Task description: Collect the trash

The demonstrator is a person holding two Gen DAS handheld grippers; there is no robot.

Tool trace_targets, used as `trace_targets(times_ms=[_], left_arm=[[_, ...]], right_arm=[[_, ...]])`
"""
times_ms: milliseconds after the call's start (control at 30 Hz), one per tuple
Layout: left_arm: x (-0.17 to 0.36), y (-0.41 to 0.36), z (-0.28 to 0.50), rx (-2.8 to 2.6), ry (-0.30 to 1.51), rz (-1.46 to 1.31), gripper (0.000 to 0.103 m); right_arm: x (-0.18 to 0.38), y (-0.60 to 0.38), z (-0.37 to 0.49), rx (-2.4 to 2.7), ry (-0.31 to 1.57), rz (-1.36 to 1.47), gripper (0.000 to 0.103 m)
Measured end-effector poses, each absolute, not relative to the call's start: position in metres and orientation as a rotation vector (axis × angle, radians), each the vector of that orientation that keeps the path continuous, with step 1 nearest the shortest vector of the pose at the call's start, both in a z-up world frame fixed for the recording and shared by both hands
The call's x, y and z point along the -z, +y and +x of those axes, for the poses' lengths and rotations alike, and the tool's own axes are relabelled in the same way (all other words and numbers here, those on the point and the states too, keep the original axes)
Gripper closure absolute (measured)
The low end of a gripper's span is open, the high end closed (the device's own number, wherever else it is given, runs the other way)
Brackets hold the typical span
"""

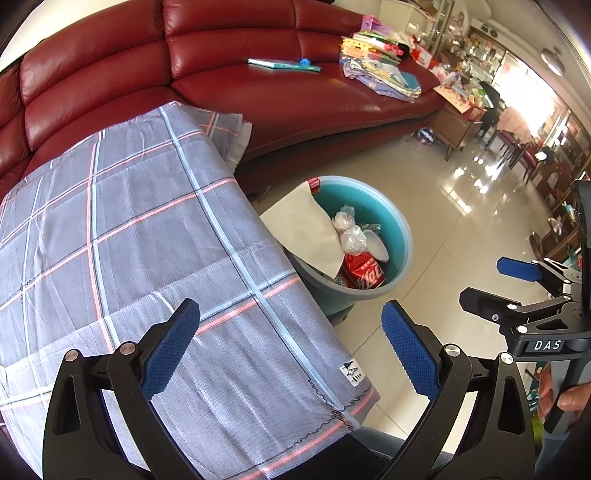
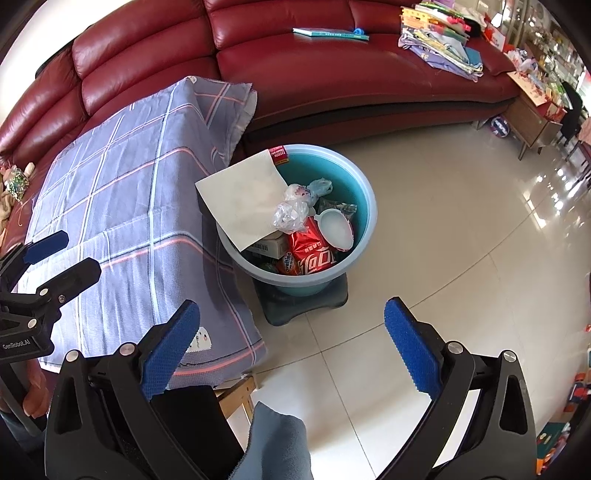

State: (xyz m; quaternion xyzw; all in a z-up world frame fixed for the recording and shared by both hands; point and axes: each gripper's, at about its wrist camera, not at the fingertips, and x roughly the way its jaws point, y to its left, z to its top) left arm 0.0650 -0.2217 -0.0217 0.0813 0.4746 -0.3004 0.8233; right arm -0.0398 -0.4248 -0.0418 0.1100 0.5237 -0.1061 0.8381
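A teal bin [image 1: 400, 236] [image 2: 364, 201] stands on a dark stool beside the cloth-covered table [image 1: 122, 236] [image 2: 122, 206]. It holds a red cola wrapper [image 1: 364, 275] [image 2: 314, 254], crumpled clear plastic [image 1: 351, 238] [image 2: 290, 214], a white lid [image 2: 336, 229] and a small box. A white paper sheet [image 1: 306, 230] [image 2: 245, 201] leans over its near rim. My left gripper [image 1: 290, 349] is open and empty above the table's right edge. My right gripper [image 2: 291, 350] is open and empty above the floor, short of the bin.
A red leather sofa [image 1: 288, 96] [image 2: 332, 70] runs behind, with a green book [image 1: 284, 65] [image 2: 330, 33] and a pile of papers [image 1: 380, 66]. Glossy tiled floor [image 2: 461, 221] lies right of the bin. A wooden side cabinet [image 2: 532, 114] stands far right.
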Motion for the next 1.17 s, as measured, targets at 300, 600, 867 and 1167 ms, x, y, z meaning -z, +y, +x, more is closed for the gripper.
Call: trace_targets(times_ms=[300, 600, 867, 1167], left_arm=[[0.0274, -0.2251, 0.0646, 0.621, 1.014, 0.203, 0.004], [0.0277, -0.2262, 0.0630, 0.602, 1.001, 0.229, 0.004], [0.0277, -0.2262, 0.0635, 0.594, 1.001, 0.235, 0.004], [0.0325, -0.2247, 0.0648, 0.568, 1.001, 0.236, 0.004]], right_arm=[[0.0439, -0.4255, -0.0381, 0.227, 1.113, 0.233, 0.007], [0.0457, -0.4273, -0.0377, 0.230, 1.113, 0.233, 0.007], [0.0457, -0.4284, -0.0382, 0.236, 1.115, 0.229, 0.007], [0.0442, -0.4327, -0.0402, 0.263, 1.103, 0.222, 0.007]])
